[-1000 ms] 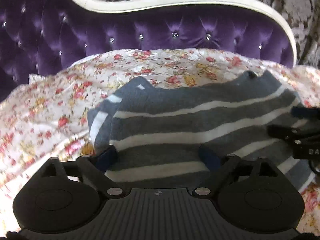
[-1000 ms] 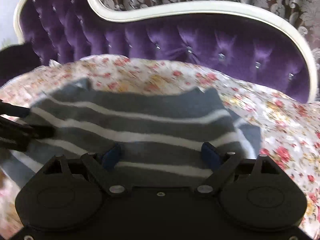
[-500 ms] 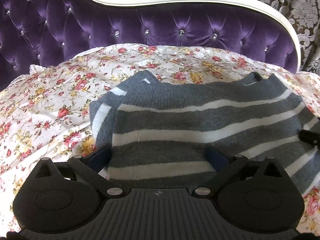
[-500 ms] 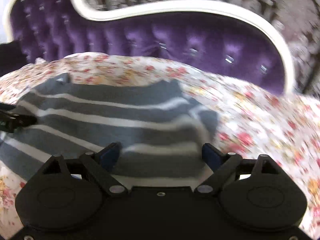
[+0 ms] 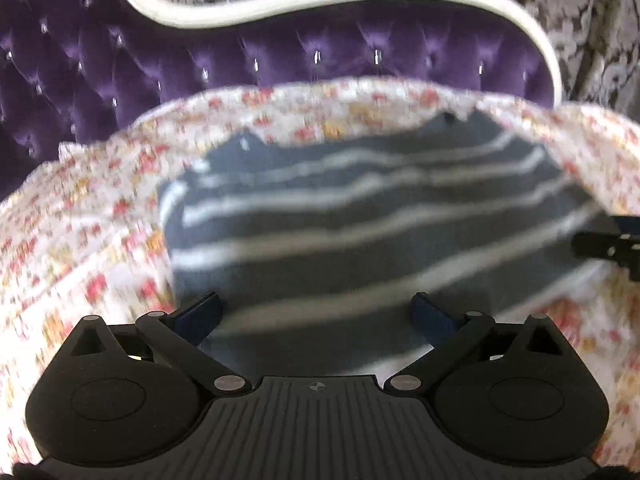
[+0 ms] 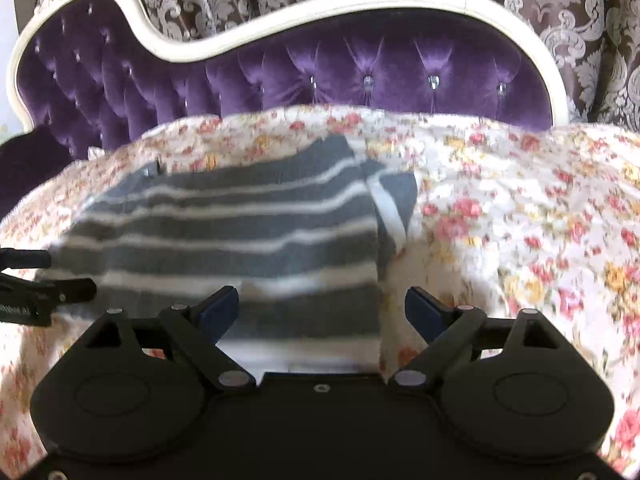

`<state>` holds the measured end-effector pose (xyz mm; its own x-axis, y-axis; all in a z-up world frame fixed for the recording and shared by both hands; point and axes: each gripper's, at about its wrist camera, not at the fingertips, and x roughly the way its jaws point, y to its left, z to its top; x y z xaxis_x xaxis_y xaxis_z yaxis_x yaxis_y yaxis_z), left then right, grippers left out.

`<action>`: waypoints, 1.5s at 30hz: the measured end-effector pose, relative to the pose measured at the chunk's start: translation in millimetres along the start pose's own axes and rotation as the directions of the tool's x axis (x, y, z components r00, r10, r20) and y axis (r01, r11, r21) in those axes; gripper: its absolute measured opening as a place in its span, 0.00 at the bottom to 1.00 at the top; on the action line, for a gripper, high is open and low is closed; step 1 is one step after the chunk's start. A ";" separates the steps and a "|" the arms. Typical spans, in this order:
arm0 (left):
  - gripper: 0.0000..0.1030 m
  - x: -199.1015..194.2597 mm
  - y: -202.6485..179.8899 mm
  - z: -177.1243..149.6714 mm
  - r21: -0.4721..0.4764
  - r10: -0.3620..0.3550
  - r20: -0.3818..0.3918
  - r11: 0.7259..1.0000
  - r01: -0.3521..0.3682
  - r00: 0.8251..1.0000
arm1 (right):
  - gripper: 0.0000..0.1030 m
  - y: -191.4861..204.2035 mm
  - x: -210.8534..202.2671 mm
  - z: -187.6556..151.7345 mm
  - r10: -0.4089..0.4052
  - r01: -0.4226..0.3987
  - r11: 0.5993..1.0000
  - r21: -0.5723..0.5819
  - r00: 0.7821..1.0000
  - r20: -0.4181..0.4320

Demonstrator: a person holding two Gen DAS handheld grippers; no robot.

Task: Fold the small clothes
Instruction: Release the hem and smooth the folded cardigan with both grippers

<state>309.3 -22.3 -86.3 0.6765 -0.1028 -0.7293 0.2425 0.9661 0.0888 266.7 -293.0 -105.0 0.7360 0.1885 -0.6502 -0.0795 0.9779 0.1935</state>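
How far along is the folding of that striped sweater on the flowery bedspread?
Partly done, it seems: the striped sweater lies on the floral bedspread with a sleeve already tucked in at the side. Nothing is in hand: the left claw and right claw both stand open over its near edge, gripping nothing. Probably left: folding the body over into a smaller bundle.

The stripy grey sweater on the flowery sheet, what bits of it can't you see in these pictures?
- Grey and white striped knit sweater, left wrist view: near hem hidden behind the open left gripper; motion blur smears the knit.
- Right wrist view: the sweater's near edge hidden by the open right gripper; its left end hidden behind the left gripper.
- Underside: against the floral bed sheet, unseen.
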 end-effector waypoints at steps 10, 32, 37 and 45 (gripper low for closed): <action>1.00 4.8 9.9 -3.1 -0.070 -0.029 -0.014 0.997 0.028 0.999 | 0.90 -25.9 -3.5 -2.4 0.127 -0.127 0.980 0.156 0.992 0.011; 1.00 6.1 8.9 -4.1 -0.083 -0.031 -0.025 0.996 0.029 0.999 | 1.00 -62.1 46.8 23.8 0.378 -0.382 0.813 0.439 0.920 0.102; 1.00 6.1 9.0 -4.6 -0.082 -0.030 -0.027 0.996 0.028 0.999 | 1.00 -61.1 52.2 24.5 0.361 -0.381 0.813 0.440 0.923 0.131; 1.00 7.0 9.9 -0.7 -0.076 -0.028 -0.047 0.997 0.024 0.999 | 1.00 -57.6 52.0 28.0 0.344 -0.360 0.831 0.424 0.932 0.117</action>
<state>316.0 -13.3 -91.0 0.6361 -0.1186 -0.7624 0.2050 0.9786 0.0189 328.4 -342.0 -129.4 0.7369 0.5017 -0.4531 -0.0462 0.7060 0.7067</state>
